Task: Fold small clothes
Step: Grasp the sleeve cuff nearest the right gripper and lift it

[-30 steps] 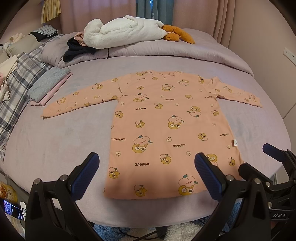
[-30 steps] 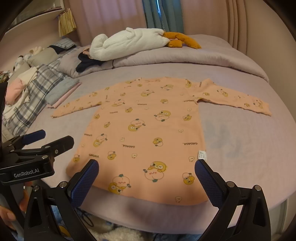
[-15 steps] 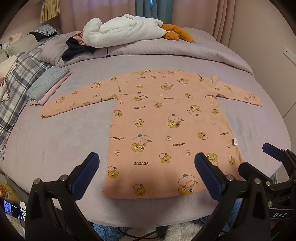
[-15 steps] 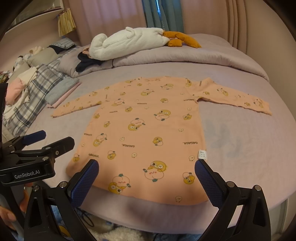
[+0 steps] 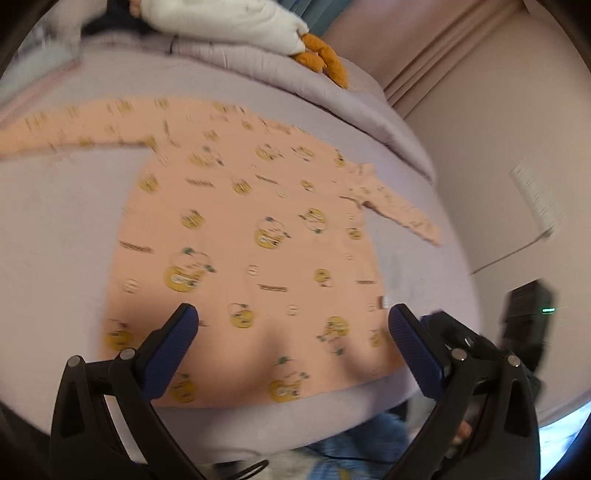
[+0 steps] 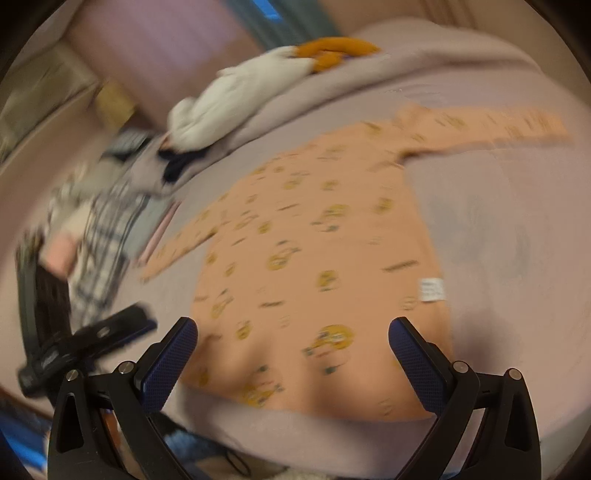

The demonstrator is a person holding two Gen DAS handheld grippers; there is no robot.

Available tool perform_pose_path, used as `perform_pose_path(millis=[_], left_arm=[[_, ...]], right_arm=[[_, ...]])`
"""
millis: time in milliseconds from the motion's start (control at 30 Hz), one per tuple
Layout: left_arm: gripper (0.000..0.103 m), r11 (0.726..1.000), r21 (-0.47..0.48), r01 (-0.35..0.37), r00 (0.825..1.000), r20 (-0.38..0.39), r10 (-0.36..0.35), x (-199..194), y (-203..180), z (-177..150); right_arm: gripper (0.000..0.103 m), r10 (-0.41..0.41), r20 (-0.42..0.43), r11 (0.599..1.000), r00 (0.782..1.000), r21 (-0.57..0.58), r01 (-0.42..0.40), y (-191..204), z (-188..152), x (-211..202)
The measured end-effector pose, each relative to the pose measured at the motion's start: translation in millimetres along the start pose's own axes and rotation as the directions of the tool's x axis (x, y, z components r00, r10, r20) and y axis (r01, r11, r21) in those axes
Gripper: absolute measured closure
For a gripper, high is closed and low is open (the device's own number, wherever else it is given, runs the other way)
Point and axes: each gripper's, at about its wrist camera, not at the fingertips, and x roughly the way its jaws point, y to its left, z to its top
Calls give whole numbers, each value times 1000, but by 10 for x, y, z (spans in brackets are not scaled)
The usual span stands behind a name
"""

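Observation:
A peach long-sleeved child's top (image 5: 240, 240) (image 6: 325, 258) with yellow cartoon prints lies flat on the lilac bed, both sleeves spread out, hem toward me. My left gripper (image 5: 291, 343) hangs open over the hem, nothing between its blue pads. My right gripper (image 6: 291, 347) is open too, above the hem's middle, empty. A white tag (image 6: 431, 290) sits at the top's right side seam. Both views are blurred by motion. The other gripper's black body (image 6: 88, 343) shows at the lower left of the right wrist view.
A white plush with orange feet (image 5: 236, 18) (image 6: 258, 81) lies on the rolled lilac duvet (image 5: 332, 96) at the far side. Plaid and folded clothes (image 6: 99, 236) pile up at the left. The bed's near edge (image 5: 295, 417) runs just under the hem; a wall (image 5: 517, 147) stands to the right.
Both cameras have swung and tilted, moving closer to the hem; the left view turned rightward, the right view rolled leftward. The top has not moved. Both grippers stay open.

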Motion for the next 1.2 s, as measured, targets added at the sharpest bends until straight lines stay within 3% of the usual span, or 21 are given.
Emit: perform_pose_path(millis=[100,167,233,333,467,600,800,867,900,933,967,1000,1033,1100,1200], left_arm=[[0,999,-39,37,999,-4,-38,117,73,52],[0,995,-75,72,997,-10,-73,196,125,102],[0,991,-106,87,996,-12,-89,239,167,158],[0,985,-125,117,993,5,-117,232,219,242],[0,993,-103,53,999,-6,-54,327,264,403],[0,995,-102,-7,1000,-13,5,465,298,604],[0,994,-95,-57,998,-8,56,664,334,871],[0,993,-97,-60,998,-7,60,719,338,935],[0,993,-94,-66,998,-7,66,736,339,950],[0,993,-90,-76,997,-8,75,760,341,970],[0,993,-87,-84,996,-10,83,788,354,993],[0,992,-89,-87,996,-11,86,803,362,1003],[0,992,-93,-89,996,-12,88,825,381,1020],[0,991,-103,-89,996,-14,88,855,420,1045],[0,990,-108,-95,995,-18,93,889,459,1066]], right_arm=[[1,-41,53,990,998,136,33,-468,93,-16],[1,-109,99,976,989,198,88,-769,184,-62],[1,-194,129,952,972,264,155,-1107,322,-105],[1,-255,172,926,952,327,188,-1482,495,-164],[1,-321,169,878,932,421,226,-1963,764,-157],[1,-309,210,856,928,486,175,-2305,1081,-100],[1,-307,295,804,905,589,81,-2632,1520,44],[7,-332,326,783,885,619,66,-2700,1624,47],[20,-339,342,776,877,628,55,-2738,1669,46],[43,-339,344,772,876,634,50,-2793,1686,66],[57,-344,329,763,880,644,57,-2833,1709,105],[84,-354,304,749,884,658,73,-2871,1713,147],[94,-360,296,736,885,673,75,-2936,1669,142],[95,-337,329,736,882,677,29,-2915,1666,203],[95,-367,311,753,877,652,84,-2754,1715,184]])
